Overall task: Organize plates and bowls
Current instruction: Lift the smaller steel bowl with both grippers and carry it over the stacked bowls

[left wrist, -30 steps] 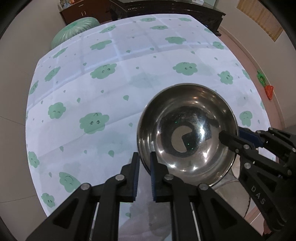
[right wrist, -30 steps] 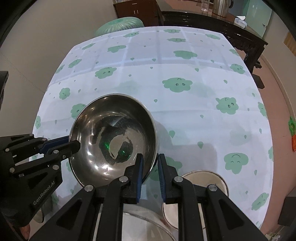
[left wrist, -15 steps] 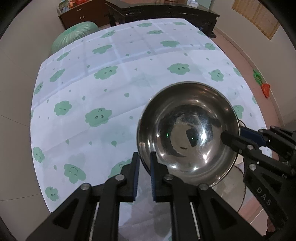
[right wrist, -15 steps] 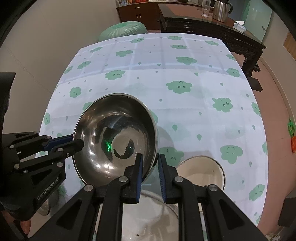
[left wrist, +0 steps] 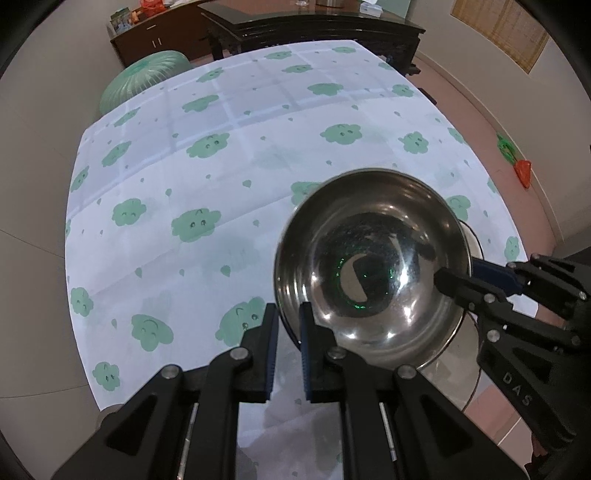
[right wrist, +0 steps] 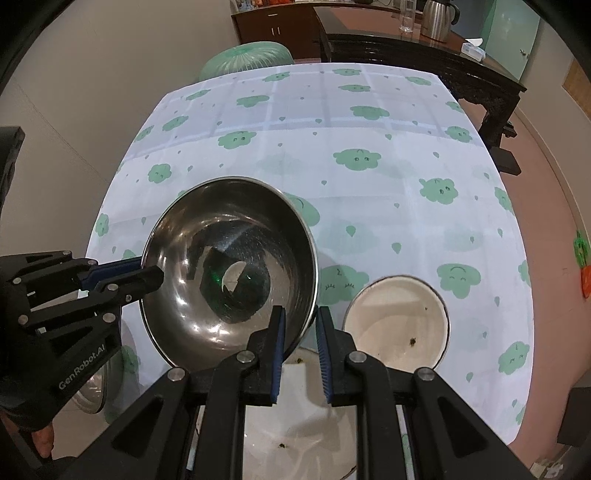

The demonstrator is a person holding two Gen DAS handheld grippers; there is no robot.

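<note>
A table (left wrist: 229, 155) under a white cloth printed with green clouds fills the room's middle, with a dark wooden sideboard (left wrist: 317, 27) beyond the jaws. Both grippers clamp the steel bowl (left wrist: 373, 266) by opposite rim edges: left gripper (left wrist: 287, 325) narrow on the near-left rim, right gripper (right wrist: 300, 325) likewise. Only the right wrist view shows a cream bowl (right wrist: 397, 321) just right of its jaws and a white plate (right wrist: 306, 424) beneath them.

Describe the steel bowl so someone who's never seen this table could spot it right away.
Over the near edge of the cloud-print tablecloth, the steel bowl hangs between two black grippers. Unlike the cream enamel bowl lying beside it, it is mirror-shiny, and it is clamped at opposite rims.
</note>
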